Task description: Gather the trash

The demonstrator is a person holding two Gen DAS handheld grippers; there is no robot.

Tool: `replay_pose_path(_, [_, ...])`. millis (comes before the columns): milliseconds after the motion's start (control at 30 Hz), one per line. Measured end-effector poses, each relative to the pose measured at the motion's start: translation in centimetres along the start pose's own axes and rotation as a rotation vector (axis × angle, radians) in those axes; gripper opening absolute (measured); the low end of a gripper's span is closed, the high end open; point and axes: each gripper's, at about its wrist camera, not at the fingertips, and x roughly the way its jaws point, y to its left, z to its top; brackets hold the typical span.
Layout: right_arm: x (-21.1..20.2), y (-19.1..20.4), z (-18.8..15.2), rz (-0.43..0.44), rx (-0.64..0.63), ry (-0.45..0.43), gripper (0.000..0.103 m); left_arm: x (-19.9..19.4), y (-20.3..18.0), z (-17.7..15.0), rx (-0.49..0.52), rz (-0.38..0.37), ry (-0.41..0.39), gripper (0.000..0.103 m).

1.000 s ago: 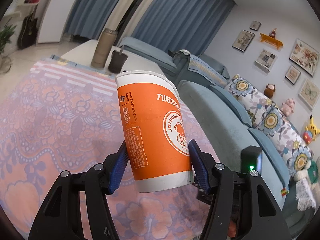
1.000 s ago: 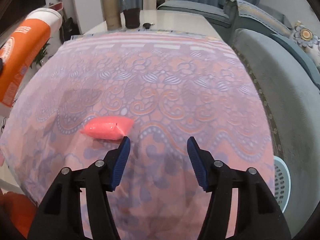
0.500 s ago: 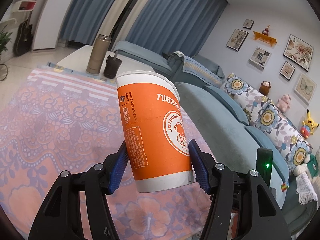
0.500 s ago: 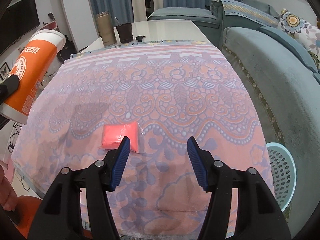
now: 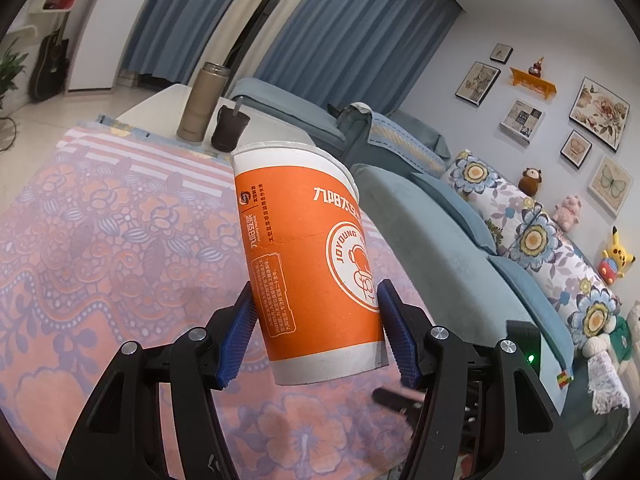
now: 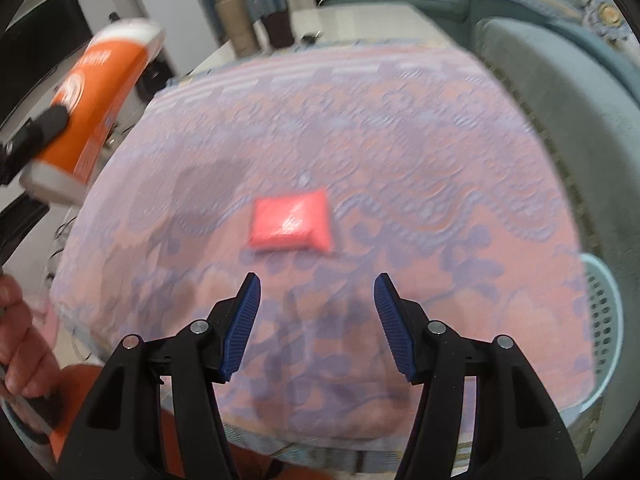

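Observation:
My left gripper is shut on a tall orange and white paper cup, held up over the patterned tablecloth. The right wrist view shows that same cup at the upper left, tilted, with a black finger across it. A pink packet lies flat on the cloth in the right wrist view. My right gripper hangs open just short of the packet, nothing between its blue pads, and the picture is blurred by motion.
A light blue perforated basket stands at the table's right edge beside the teal sofa. A metal flask and a dark cup stand at the table's far end. A person's hand is at the lower left.
The right gripper swung left over the table, so the pink packet now lies centred ahead of its jaws instead of by the left finger. The left gripper still holds the cup.

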Motion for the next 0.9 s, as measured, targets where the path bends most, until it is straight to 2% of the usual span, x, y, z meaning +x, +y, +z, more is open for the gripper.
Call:
replay_pose_path(167, [2.6, 1.5, 0.8, 0.099, 0.012, 0.094, 0.056, 0.1, 0.8, 0.0, -0.041, -0.007, 0.006, 0.058])
replay_pose_path(267, [5.0, 2.1, 2.4, 0.052, 0.014, 0.133, 0.056, 0.2, 0.9, 0.0, -0.046, -0.006, 0.009, 0.058])
replay_pose_path(333, [5.7, 2.2, 3.8, 0.060, 0.032, 0.127, 0.057, 0.2, 0.8, 0.0, -0.048, -0.004, 0.005, 0.058])
replay_pose_path(400, [6.6, 2.3, 5.6, 0.049, 0.058, 0.133, 0.066, 0.2, 1.2, 0.1, -0.060, -0.004, 0.002, 0.058])
replay_pose_path(567, [8.6, 3.6, 7.6, -0.027, 0.053, 0.153, 0.067, 0.6, 2.2, 0.3, -0.103, -0.006, 0.009, 0.058])
replay_pose_path(733, [8.3, 5.3, 6.0, -0.175, -0.062, 0.118, 0.056, 0.7, 2.1, 0.3, -0.081, -0.004, 0.015, 0.058])
replay_pose_path(800, [7.8, 5.3, 5.4, -0.186, -0.087, 0.102, 0.036, 0.7, 2.0, 0.4, -0.070, -0.002, 0.014, 0.058])
replay_pose_path(900, [6.9, 4.9, 5.2, -0.193, -0.077, 0.084, 0.035, 0.6, 1.7, 0.3, -0.060, 0.001, 0.014, 0.058])
